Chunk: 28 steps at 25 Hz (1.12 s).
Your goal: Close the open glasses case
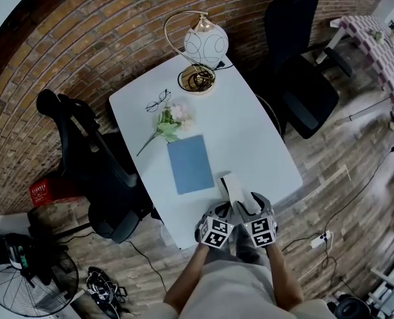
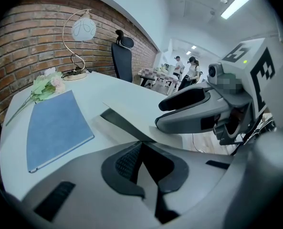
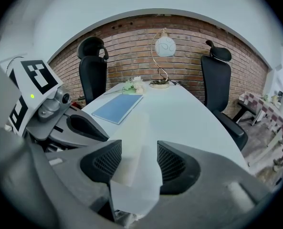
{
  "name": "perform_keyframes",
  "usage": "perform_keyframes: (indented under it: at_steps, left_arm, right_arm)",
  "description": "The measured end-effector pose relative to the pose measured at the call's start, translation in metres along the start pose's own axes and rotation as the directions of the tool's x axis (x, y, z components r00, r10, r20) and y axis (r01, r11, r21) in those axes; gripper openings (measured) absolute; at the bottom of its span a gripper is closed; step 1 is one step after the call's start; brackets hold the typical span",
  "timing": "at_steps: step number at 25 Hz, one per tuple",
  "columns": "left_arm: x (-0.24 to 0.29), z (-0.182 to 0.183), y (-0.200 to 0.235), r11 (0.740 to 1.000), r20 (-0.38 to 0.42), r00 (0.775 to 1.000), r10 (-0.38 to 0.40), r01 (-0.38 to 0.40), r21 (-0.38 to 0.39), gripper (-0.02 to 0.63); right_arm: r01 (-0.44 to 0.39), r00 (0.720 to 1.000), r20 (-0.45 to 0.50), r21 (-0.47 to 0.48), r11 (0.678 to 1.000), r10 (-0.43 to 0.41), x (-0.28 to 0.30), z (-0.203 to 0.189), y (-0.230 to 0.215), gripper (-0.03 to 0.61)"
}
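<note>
The open glasses case [image 1: 234, 187] is pale white and lies near the front edge of the white table [image 1: 263, 145]. Both grippers meet at its near end. My left gripper [image 1: 218, 226] has its jaws nearly together on a thin flap of the case [image 2: 127, 125], which runs into the narrow gap between the dark pads [image 2: 124, 163]. My right gripper [image 1: 258, 221] holds the case's body [image 3: 131, 151] between its ribbed pads [image 3: 103, 163]; the case fills the gap. Each gripper also sees the other: the right gripper [image 2: 193, 111] and the left gripper [image 3: 79, 128].
A blue notebook [image 1: 190, 163] lies just beyond the case. Farther back are a flower sprig [image 1: 170, 123], a pair of glasses [image 1: 158, 100] and a globe lamp [image 1: 204, 45]. Black office chairs stand at the left [image 1: 97, 171] and the right [image 1: 303, 92].
</note>
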<state>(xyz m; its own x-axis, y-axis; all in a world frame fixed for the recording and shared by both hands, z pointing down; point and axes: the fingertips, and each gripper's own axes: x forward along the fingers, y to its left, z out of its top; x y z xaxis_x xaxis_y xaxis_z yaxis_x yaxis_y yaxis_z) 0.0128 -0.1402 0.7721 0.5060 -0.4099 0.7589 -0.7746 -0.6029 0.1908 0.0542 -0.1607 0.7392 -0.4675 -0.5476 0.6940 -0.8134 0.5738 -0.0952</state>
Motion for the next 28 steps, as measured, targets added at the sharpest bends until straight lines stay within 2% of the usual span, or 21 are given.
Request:
perform_keyframes:
  at_steps: [28]
  left_arm:
    - [0.002,-0.025,0.012,0.998,-0.086,0.994,0.063,-0.065,-0.027,0.003]
  right_arm:
    - [-0.060,0.998,-0.010,-0.046,0.997,0.059,0.014,-0.004,0.016,0.235]
